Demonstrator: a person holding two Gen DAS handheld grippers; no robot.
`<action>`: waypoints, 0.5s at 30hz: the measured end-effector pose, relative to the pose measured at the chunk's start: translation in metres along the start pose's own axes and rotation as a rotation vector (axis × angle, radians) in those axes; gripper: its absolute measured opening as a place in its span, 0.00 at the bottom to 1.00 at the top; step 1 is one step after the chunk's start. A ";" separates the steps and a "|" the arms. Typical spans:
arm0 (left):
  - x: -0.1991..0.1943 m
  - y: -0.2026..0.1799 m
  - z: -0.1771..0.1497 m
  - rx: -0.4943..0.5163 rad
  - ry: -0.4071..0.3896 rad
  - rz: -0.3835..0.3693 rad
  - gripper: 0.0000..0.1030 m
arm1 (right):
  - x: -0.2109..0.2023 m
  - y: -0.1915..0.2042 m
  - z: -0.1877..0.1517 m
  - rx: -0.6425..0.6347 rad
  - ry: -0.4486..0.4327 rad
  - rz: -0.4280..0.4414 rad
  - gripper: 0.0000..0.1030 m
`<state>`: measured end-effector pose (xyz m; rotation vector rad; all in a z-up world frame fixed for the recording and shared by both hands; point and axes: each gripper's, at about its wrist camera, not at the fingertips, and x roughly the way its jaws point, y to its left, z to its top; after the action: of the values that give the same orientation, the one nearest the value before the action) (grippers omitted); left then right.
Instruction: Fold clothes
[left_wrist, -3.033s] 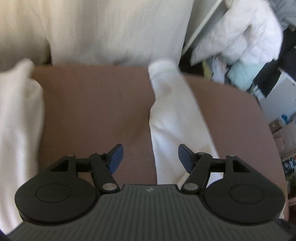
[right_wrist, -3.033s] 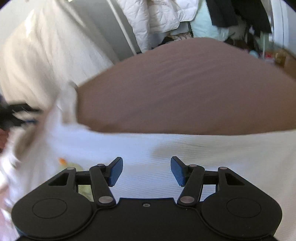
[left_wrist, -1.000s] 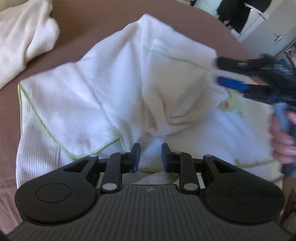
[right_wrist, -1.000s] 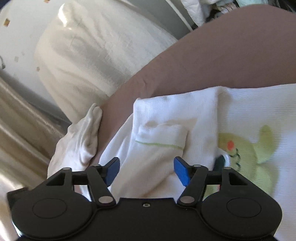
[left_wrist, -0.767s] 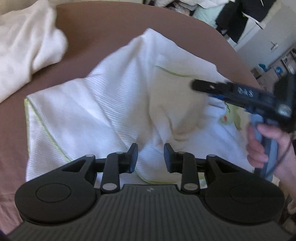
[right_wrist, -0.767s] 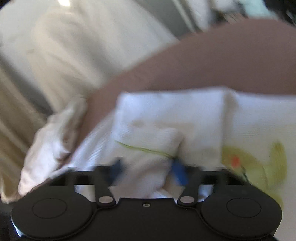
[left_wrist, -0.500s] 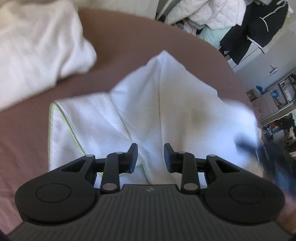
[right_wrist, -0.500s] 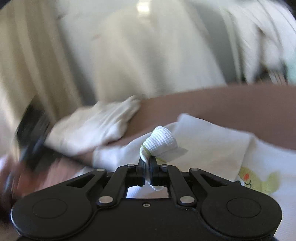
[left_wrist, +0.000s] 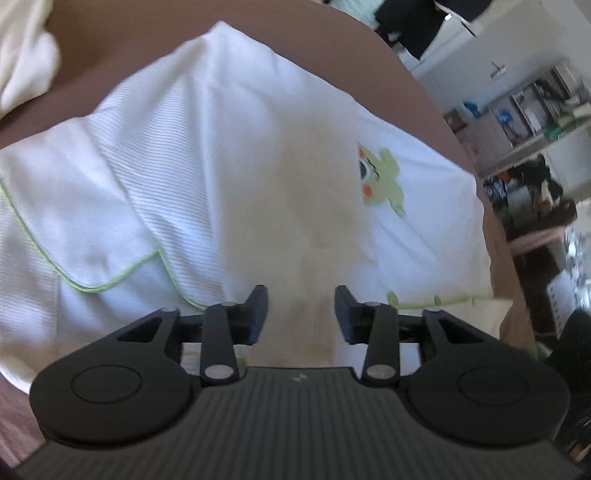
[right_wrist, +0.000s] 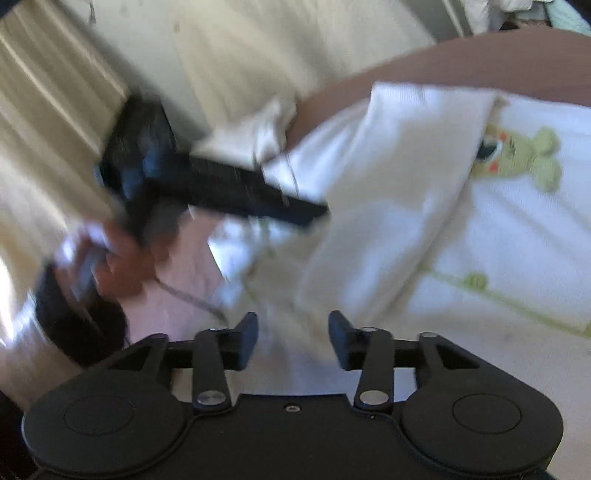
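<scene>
I am folding a small white garment (left_wrist: 258, 155) that is lying spread on the brown bed cover (left_wrist: 122, 48), and I judge I am at the step just after laying one sleeve (left_wrist: 295, 206) across its front, since that sleeve is now resting flat down the middle beside the green animal print (left_wrist: 384, 184). My left gripper (left_wrist: 300, 308) is hovering just above the near end of that sleeve with its jaws opening and the blue pads (left_wrist: 258, 306) clear of the cloth, nothing pinched between them. My right gripper (right_wrist: 292, 338) is also opening, its jaws apart over the garment's near edge and gripping nothing, though the blur is making the cloth under it hard to read. In the right wrist view my other hand (right_wrist: 110, 258) is showing, blurred, carrying the left gripper in over the far side. The next move, as I judge it, is calling for me to take the opposite side, the flap edged with green piping (left_wrist: 122, 277), and bring it over the middle without dragging the laid sleeve askew. I am counting one garment being folded, one print on it, one other pale garment (left_wrist: 26, 59) bunched near the cover's far corner, well apart, and two grippers
</scene>
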<state>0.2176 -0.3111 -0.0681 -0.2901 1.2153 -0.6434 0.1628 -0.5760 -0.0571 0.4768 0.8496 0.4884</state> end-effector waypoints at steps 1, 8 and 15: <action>0.002 -0.001 -0.001 0.002 0.006 0.013 0.42 | -0.001 0.001 0.004 0.003 -0.011 0.006 0.57; 0.011 0.019 -0.004 -0.078 0.025 0.084 0.46 | 0.017 -0.014 -0.009 0.091 0.046 -0.123 0.62; 0.010 0.010 -0.005 -0.110 0.013 -0.241 0.01 | 0.031 -0.054 -0.069 0.511 -0.030 0.098 0.62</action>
<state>0.2178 -0.3087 -0.0830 -0.5310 1.2405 -0.7878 0.1366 -0.5868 -0.1460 0.9956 0.9252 0.3488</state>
